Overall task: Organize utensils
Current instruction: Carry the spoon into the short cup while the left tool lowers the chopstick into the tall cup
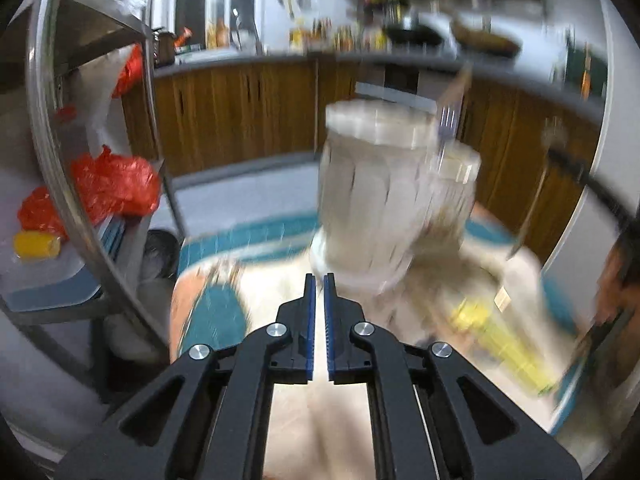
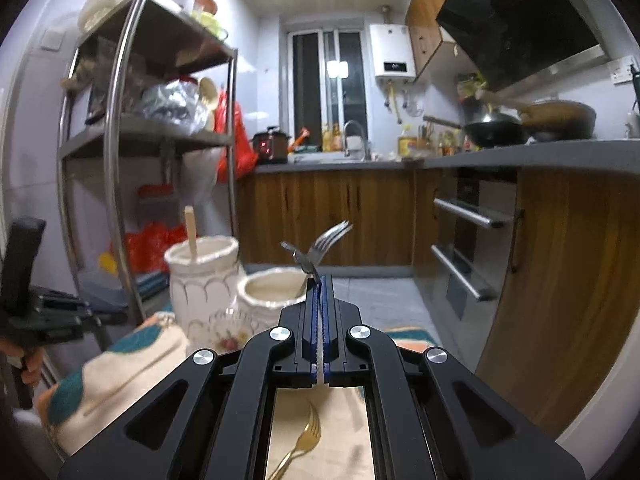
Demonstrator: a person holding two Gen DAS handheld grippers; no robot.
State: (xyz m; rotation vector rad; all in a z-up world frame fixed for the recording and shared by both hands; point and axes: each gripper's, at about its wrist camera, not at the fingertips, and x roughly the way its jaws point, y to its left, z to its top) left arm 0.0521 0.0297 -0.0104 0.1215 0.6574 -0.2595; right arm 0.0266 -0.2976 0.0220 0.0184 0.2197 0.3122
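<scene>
right gripper [image 2: 320,280] fingers clamped on silver fork [image 2: 320,246], raised beside two cream holders [image 2: 200,280]; left gripper [image 1: 319,280] fingers nearly together, empty; gold fork [image 2: 304,440] on cloth below.

Left gripper [image 1: 319,280]: matte black linkage arms, triangular cut-outs in the outer arms, four round silver screws across the joints, blue ribbed pads [image 1: 307,320] lining the inner faces of both fingers. Right gripper [image 2: 320,280]: same build, black arms, same cut-outs, four silver screws, blue pads with a pale toothed strip along the seam. From the right wrist view the left unit shows side-on at the frame edge: black body, upright black handle, a hand [image 2: 30,364] wrapped round it. Sleeves not visible.
</scene>
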